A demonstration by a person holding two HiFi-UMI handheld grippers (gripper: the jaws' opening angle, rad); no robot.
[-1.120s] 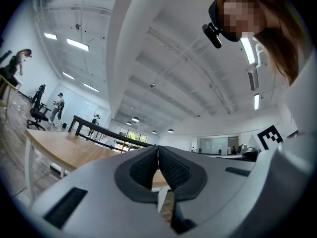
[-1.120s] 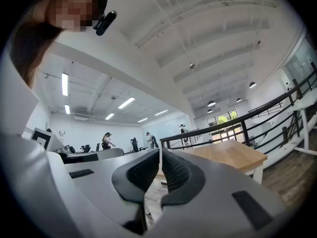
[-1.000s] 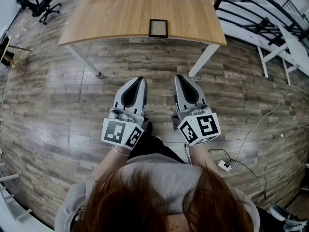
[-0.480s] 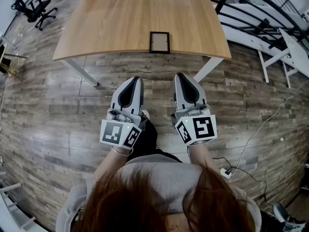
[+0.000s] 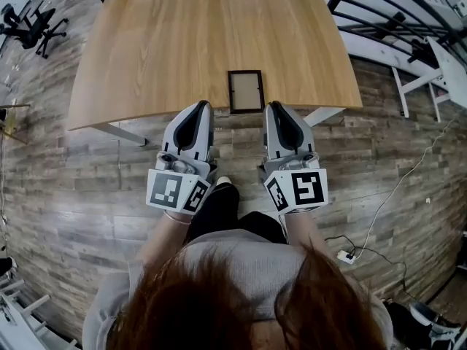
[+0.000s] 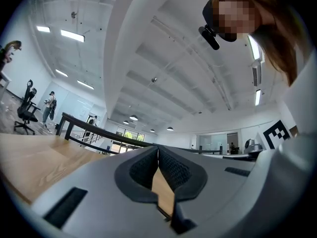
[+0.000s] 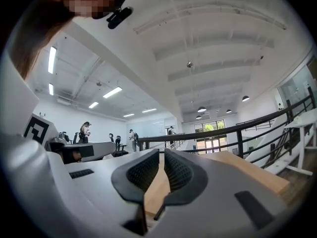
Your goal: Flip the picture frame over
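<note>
Since the head view looks straight down, person [image 5: 241,268]: just one up close, reddish-brown hair, grey top, both arms stretched forward
cubes [image 5: 295,189]: two, one on the back of each gripper, black-and-white square markers on em, blocky patterns rather than words
left gripper [image 5: 198,106]: one, grey-white shell, claw pressed together with zilch between the pads, tip over the near table edge just left of the frame
right gripper [image 5: 275,106]: one, same build, pads squeezed together too, nothing pinched, tip at the table edge just right of the frame
frame [image 5: 245,91]: one, dark border, pale middle, lying flat on the table right at the near edge, between the two gripper tips and a bit beyond them, neither one touching it far as I can see
table [image 5: 146,57]: one, light wood top, two white legs showing under the near edge
floor [image 5: 73,195]: grey-brown wood planks
power strip [image 5: 348,257]: one, white, on the floor off to the right, white cable running away from it
chair [image 5: 29,28]: one, black office type, far left past the table
railing [image 5: 379,6]: black bars, far right behind the table
bystanders [image 7: 84,131]: three tiny figures way back in the right gripper view, one more by a chair in the left gripper view
</note>
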